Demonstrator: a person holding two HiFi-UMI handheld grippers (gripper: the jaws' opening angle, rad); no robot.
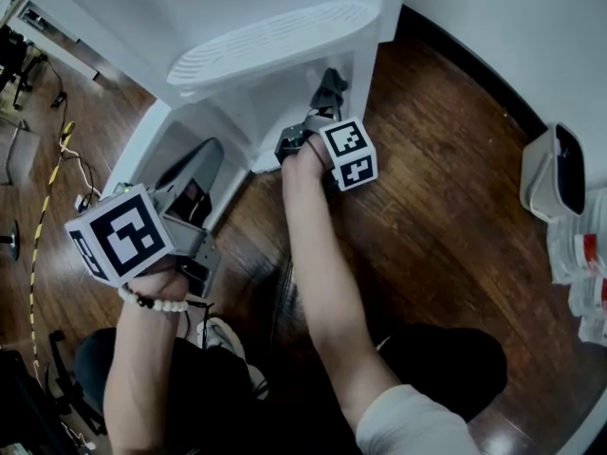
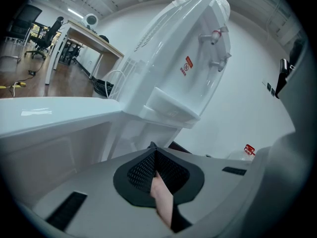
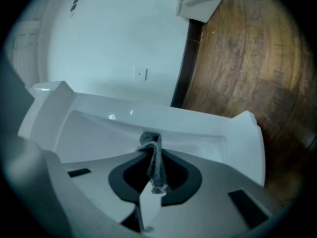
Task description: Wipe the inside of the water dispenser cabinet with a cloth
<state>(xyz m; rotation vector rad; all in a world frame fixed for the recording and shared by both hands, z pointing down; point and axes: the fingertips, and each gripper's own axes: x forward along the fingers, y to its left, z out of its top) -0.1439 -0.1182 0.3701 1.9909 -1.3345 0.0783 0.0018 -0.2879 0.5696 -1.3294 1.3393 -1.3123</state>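
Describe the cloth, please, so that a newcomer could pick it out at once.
Find the white water dispenser and its open cabinet at the base. The right gripper reaches in, pinching the cloth: a grey rag, the only soft, dark thing against white walls.

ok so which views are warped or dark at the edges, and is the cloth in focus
Left gripper view: fisheye, black corners, the water dispenser bows and leans. Right gripper view: same warp, the wood floor curves, yet the cloth in the right gripper is fairly sharp. Head view: little warp, dim, darkest at the bottom edge.
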